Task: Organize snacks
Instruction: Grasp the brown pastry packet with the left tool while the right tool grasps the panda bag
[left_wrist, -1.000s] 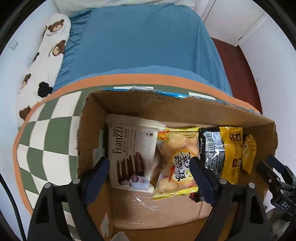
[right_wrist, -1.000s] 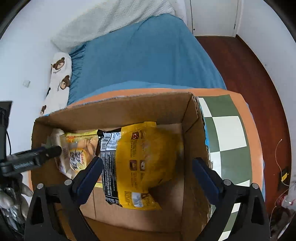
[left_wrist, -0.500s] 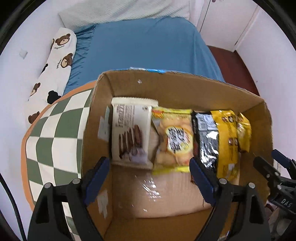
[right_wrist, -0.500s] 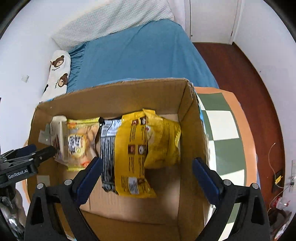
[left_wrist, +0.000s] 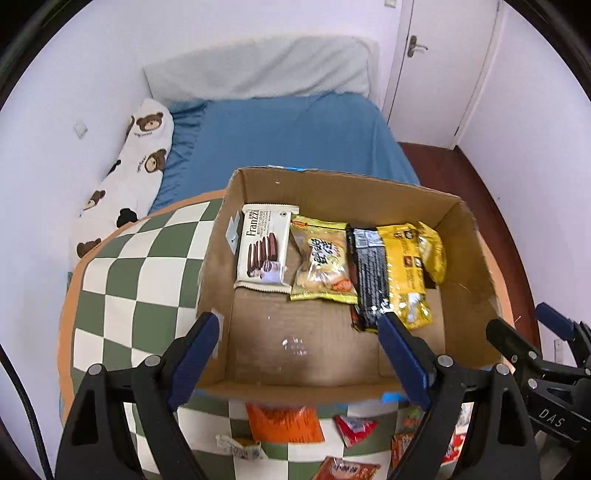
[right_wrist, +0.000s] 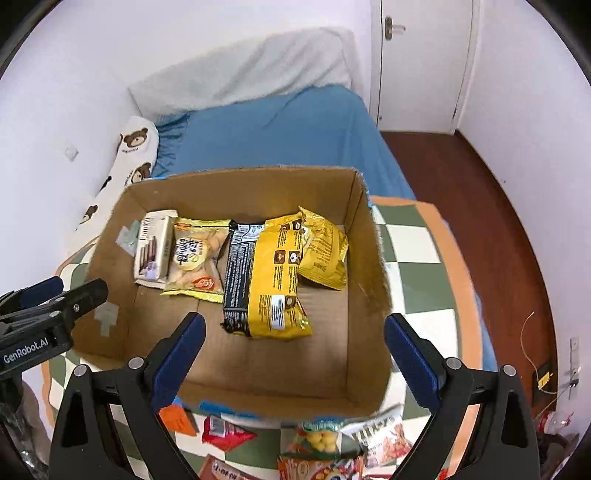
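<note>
Both pairs of blue-padded fingers are spread wide with nothing between them: the left gripper and the right gripper hang above the open brown cardboard box, which sits on the green-and-white checkered desk. Beyond the left fingertips, along the box's far wall, lie a cream Franzzi chocolate-biscuit pack, a yellow bag of pale crackers, a black-and-yellow packet and a crumpled yellow bag partly tucked under it. Nearer than the fingers, in front of the box, loose orange and red snack packets are hidden in part by the gripper frames and cut off by the picture's edge, their print unreadable.
</note>
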